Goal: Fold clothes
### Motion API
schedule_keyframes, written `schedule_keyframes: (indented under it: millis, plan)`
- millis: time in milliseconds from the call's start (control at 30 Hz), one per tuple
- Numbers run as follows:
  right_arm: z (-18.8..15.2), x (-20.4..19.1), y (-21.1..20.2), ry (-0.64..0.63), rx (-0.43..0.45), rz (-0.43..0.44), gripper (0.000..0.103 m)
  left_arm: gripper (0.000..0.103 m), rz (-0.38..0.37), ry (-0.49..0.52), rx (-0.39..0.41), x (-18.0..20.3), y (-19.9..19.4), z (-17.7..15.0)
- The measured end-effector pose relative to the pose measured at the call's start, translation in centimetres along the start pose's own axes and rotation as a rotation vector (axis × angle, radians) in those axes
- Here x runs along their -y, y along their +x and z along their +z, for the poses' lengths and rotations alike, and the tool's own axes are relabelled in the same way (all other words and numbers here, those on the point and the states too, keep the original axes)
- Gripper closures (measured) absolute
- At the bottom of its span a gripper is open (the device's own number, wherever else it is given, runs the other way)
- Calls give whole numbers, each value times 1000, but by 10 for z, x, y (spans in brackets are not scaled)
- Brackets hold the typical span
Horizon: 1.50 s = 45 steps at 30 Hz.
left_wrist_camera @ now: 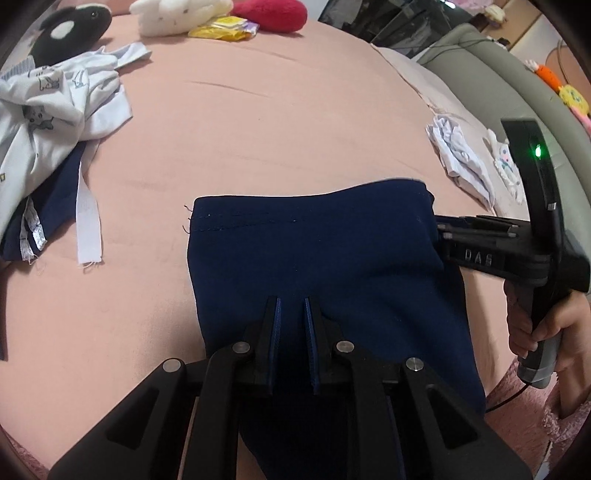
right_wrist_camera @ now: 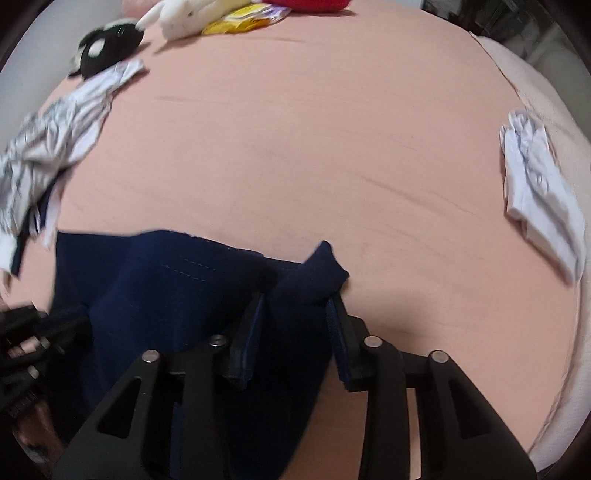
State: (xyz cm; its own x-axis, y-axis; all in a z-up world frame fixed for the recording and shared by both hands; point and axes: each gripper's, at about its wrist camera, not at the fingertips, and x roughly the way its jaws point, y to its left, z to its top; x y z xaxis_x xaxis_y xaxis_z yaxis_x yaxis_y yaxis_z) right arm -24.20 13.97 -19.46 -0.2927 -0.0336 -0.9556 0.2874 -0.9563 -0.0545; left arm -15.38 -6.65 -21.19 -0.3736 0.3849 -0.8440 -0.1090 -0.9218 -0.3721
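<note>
Left gripper (left_wrist_camera: 293, 306) jaws barely apart over navy garment (left_wrist_camera: 314, 258) on pink bed sheet (left_wrist_camera: 277, 129); grip unclear. Right gripper (right_wrist_camera: 299, 306) jaws spread around a bunched navy corner, blurred. Garment's near end cut off. Farther: crumpled white clothes (left_wrist_camera: 48, 110), plush toys (left_wrist_camera: 177, 14).

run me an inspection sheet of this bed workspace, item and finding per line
surface: pink bed sheet, lightly creased
job's things: navy garment near the front edge; pile of pale clothes at left; folded white garment at right
clutter: black and white plush, white plush, red plush, yellow packet at the far edge
grippers: left gripper over the navy garment, slightly open; right gripper open around a bunched corner
cables: thin dark cable below the right handle
surroundings: grey padded edge beyond the bed
</note>
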Motion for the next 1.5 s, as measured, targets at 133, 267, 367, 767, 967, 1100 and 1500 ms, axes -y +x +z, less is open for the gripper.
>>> schedule_keyframes:
  millis: [133,267,367,767,967,1100,1500]
  plan:
    - [-17,20,-7,4,12,-80,57,90,-17,-15,-3,-5,2,0]
    - [-33,44,-16,34,31,-173,57,90,-22,-26,-5,-3,7,1]
    - [-40,77,-31,170,72,-191,83,90,-10,-12,3,-1,5,0]
    - [-23,10,-33,26,121,-70,71,79,-36,-76,37,-13,4,9]
    - [-29,42,-33,162,185,-73,45,84,-49,-88,18,-21,7,10]
    - [-33,63,-45,267,261,-10,53,82,-89,-108,57,-25,-3,12]
    - [-46,71,-17,408,116,135,44,53,-167,-336,116,-76,-19,15]
